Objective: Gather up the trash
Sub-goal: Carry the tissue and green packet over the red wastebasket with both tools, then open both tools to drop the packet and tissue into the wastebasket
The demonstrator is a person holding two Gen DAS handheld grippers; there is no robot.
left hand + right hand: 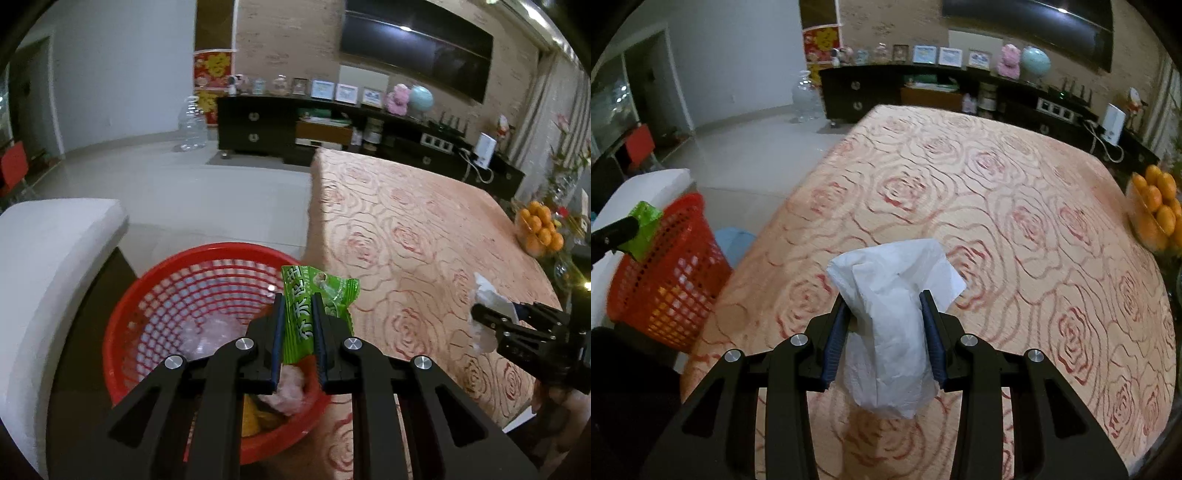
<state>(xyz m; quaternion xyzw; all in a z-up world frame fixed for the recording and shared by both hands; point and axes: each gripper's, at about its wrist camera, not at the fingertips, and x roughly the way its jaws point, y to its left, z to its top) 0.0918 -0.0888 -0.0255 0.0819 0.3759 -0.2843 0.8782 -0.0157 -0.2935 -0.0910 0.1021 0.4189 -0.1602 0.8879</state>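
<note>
Between the left gripper (297, 306) pads, pinched nearly flat: one green snack wrapper (314, 299), its top standing above the fingertips, poised over the near rim of the red mesh basket (147, 295). Between the right gripper (886, 306) pads, clamped at a wider set: one crumpled white tissue (890, 314), bulging above and hanging loose below the fingers, up over the rose-patterned tablecloth (1015, 221) and well apart from the basket.

In the basket already: pale crumpled pieces and something yellow-orange, too jumbled to count. One basket only, off the table's left edge. On the bare cloth ahead, no further scrap visible. At the far right edge, one bowl of oranges (1156, 210), heaped, exact number not countable.

Risks, as judgement: wrapper released too early, catching the rim and sliding to the floor, since held above the near edge rather than the middle. Tissue light and loosely gripped low down, so liable to slip out or drift wide on the crossing. Both grippers converging on one basket, hence possible knock between them or tipping of it.
</note>
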